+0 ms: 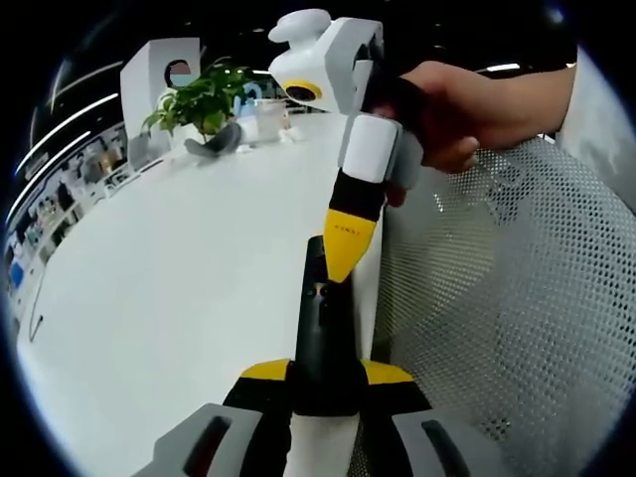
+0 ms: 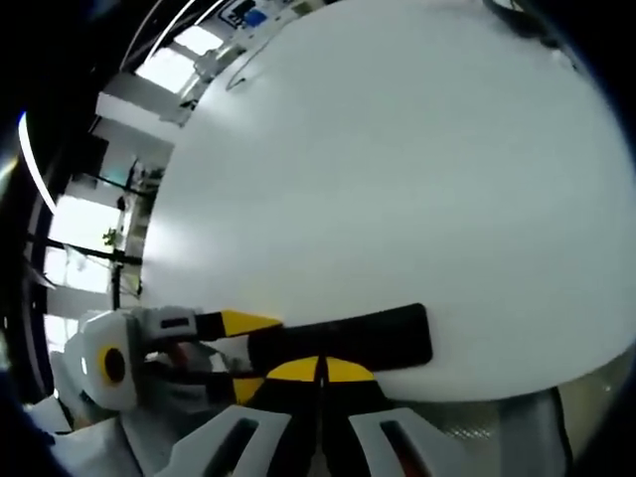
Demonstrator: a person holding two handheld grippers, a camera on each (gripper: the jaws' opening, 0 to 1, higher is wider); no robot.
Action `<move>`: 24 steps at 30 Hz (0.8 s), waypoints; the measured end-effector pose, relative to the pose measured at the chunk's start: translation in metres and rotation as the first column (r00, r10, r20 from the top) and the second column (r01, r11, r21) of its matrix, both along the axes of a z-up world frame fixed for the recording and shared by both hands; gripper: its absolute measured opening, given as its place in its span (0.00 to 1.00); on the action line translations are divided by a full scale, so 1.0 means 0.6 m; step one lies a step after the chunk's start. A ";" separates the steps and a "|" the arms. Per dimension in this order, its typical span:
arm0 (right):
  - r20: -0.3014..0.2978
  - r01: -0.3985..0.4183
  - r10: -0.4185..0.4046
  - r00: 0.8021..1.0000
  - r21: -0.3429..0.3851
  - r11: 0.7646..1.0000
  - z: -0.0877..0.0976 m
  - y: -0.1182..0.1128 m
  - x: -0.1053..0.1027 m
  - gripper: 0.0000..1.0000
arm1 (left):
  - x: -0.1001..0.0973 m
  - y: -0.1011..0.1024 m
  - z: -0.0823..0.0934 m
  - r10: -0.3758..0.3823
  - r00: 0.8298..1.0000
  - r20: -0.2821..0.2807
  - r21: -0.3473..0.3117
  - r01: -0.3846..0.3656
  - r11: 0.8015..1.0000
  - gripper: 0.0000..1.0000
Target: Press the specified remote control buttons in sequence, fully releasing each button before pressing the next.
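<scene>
Now: black remote point(image 1: 320, 338) pinched in left tool point(image 1: 328, 376) (right tool point(image 2: 320, 373) pressed together, on its face).

Black remote point(image 1: 320, 328) (yellow-tipped hand-held gripper point(image 1: 350, 260)), white table point(image 1: 169, 288)

Remote point(image 1: 320, 328): near end hidden between left gripper point(image 1: 328, 383) jaws; buttons too small and dark to read.
Right gripper point(image 1: 346, 256) tip: covers part of remote's face — contact point hidden.
Right gripper view: remote point(image 2: 343, 341) lower edge hidden behind closed yellow tips.
Shelf items point(image 1: 60, 194): blurred — cannot identify.
</scene>
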State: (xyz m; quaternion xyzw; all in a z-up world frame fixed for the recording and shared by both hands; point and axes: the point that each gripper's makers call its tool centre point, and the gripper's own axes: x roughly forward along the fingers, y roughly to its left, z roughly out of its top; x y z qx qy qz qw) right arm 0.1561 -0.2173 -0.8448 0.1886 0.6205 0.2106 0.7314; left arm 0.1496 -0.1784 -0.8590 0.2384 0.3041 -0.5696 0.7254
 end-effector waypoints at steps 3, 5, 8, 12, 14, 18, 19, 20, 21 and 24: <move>-0.013 -0.027 0.027 1.000 -0.014 1.000 -0.007 0.003 -0.005 0.00 | 0.000 0.000 0.000 0.000 1.000 0.000 -0.001 0.000 1.000 0.25; -0.018 -0.044 0.044 0.999 -0.027 0.999 -0.010 0.004 -0.008 0.00 | 0.000 0.000 0.000 0.000 1.000 0.000 -0.002 0.000 1.000 0.25; -0.018 -0.064 0.063 0.998 -0.048 0.997 -0.015 0.003 -0.009 0.00 | 0.000 0.000 -0.001 -0.001 1.000 0.000 -0.003 0.001 1.000 0.25; -0.018 -0.061 0.061 0.998 -0.044 0.997 -0.014 0.001 -0.010 0.00 | 0.000 -0.001 -0.001 0.000 1.000 0.000 -0.005 0.000 1.000 0.25; -0.014 -0.079 0.078 0.997 -0.057 0.995 -0.017 0.002 -0.011 0.00 | 0.000 -0.001 -0.001 0.000 1.000 -0.001 -0.006 0.000 1.000 0.25; -0.016 -0.078 0.077 0.997 -0.057 0.995 -0.018 0.000 -0.012 0.00 | -0.001 -0.002 0.000 -0.002 1.000 -0.002 -0.007 0.002 1.000 0.25; -0.019 -0.072 0.071 0.997 -0.051 0.996 -0.019 -0.001 -0.011 0.00 | -0.001 -0.002 0.000 -0.003 1.000 -0.001 -0.008 0.003 1.000 0.25; -0.026 -0.061 0.060 0.998 -0.044 0.997 -0.019 -0.002 -0.010 0.00 | 0.000 -0.002 0.000 -0.002 1.000 -0.001 -0.007 0.002 1.000 0.25; -0.027 -0.060 0.059 0.998 -0.042 0.997 -0.019 -0.002 -0.011 0.00 | 0.000 -0.002 0.000 -0.003 1.000 -0.001 -0.007 0.003 1.000 0.25; -0.026 -0.069 0.068 0.997 -0.043 0.997 -0.017 0.000 -0.011 0.00 | 0.000 -0.002 0.000 -0.004 1.000 0.000 -0.007 0.004 1.000 0.25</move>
